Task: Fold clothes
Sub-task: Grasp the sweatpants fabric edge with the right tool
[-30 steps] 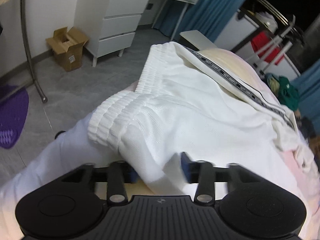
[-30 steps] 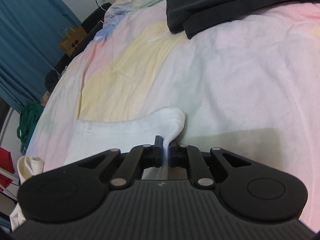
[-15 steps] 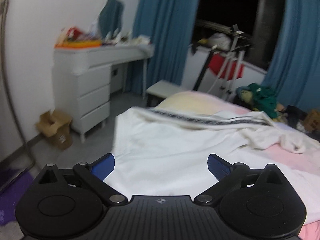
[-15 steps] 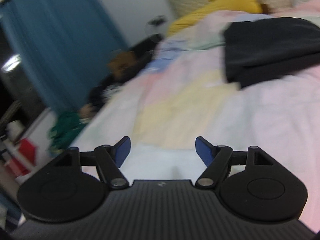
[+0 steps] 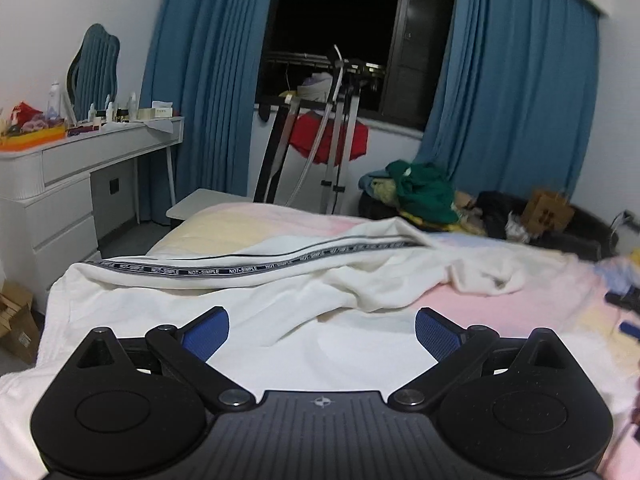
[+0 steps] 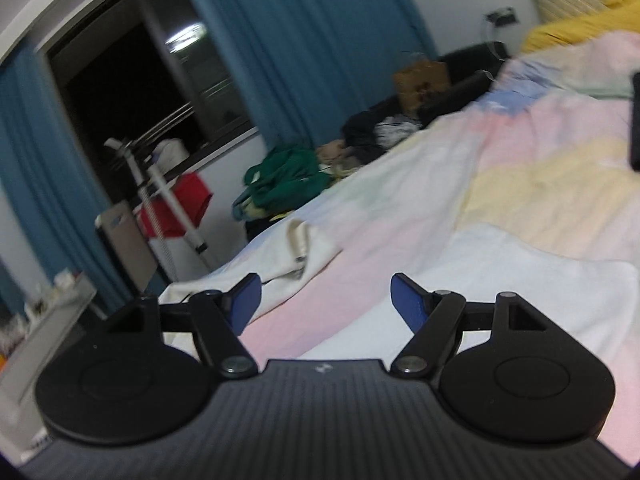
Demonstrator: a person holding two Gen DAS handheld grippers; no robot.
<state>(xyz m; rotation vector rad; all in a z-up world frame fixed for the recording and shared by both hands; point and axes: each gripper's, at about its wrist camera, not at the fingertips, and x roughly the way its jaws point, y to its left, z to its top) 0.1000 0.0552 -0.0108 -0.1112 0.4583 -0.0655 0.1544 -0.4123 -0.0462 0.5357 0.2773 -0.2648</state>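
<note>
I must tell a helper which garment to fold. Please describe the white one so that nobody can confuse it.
Look at the pastel bed. The white garment lies spread over its near end; unlike the green clothes piled beyond, it carries a dark lettered stripe.

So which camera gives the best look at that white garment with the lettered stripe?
The left wrist view: the white garment spreads across the bed, its stripe sharp. The right wrist view shows only blurred white cloth, no stripe.
</note>
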